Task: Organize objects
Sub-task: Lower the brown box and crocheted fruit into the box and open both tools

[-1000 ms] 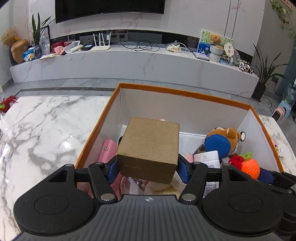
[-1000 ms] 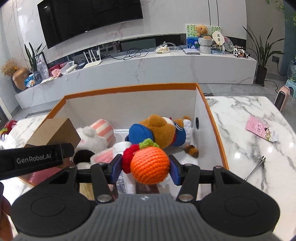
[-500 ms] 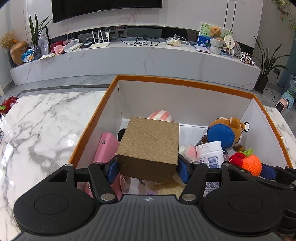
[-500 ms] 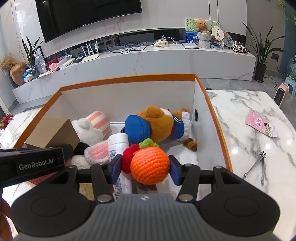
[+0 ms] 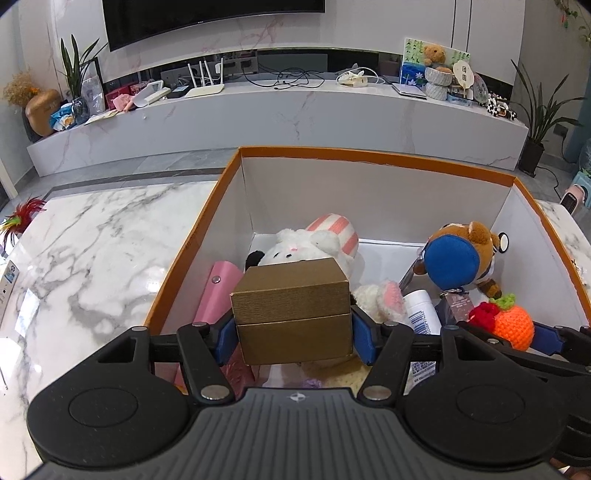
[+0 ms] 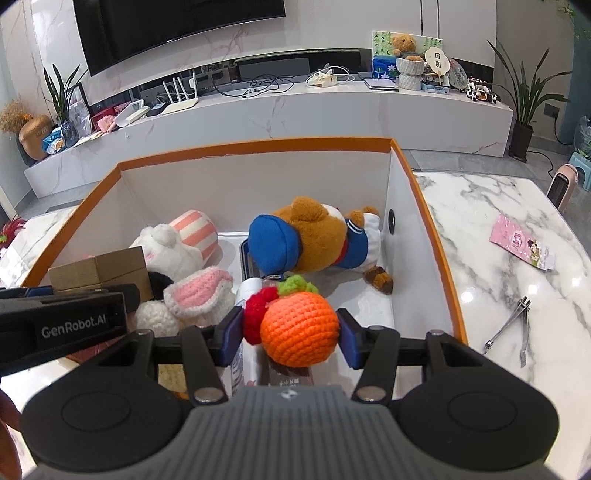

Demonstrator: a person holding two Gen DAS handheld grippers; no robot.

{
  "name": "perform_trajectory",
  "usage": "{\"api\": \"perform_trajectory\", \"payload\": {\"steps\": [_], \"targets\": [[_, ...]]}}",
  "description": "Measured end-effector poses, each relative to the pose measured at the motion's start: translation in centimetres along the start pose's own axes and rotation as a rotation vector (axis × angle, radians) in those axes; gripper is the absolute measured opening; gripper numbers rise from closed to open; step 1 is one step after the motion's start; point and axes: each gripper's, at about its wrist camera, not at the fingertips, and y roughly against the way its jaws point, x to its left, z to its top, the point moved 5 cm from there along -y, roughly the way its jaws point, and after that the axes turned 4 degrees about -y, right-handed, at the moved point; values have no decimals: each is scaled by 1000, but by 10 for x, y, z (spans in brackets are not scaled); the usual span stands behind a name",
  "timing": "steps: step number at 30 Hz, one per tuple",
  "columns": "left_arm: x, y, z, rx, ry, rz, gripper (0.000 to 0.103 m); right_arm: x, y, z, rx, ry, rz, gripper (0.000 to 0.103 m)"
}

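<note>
Two tongs | left tongs point(image 5: 293, 334) closing on brown box point(image 5: 291, 308) | right tongs point(image 6: 290, 334) clamp crochet orange point(image 6: 299, 334)

A home living room: wall television point(image 5: 214, 14), marble console point(image 5: 280, 122), houseplants point(image 5: 543, 110).

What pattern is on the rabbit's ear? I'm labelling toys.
Pink and white stripes on the ear, clearest in the right wrist view.
</note>
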Motion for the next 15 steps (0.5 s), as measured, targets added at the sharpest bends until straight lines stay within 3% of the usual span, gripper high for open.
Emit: {"api": "perform_trajectory", "payload": {"steps": [15], "targets": [[4,-1,-3,12,21,6,71,1,-15,1,89,-11,38,55]]}}
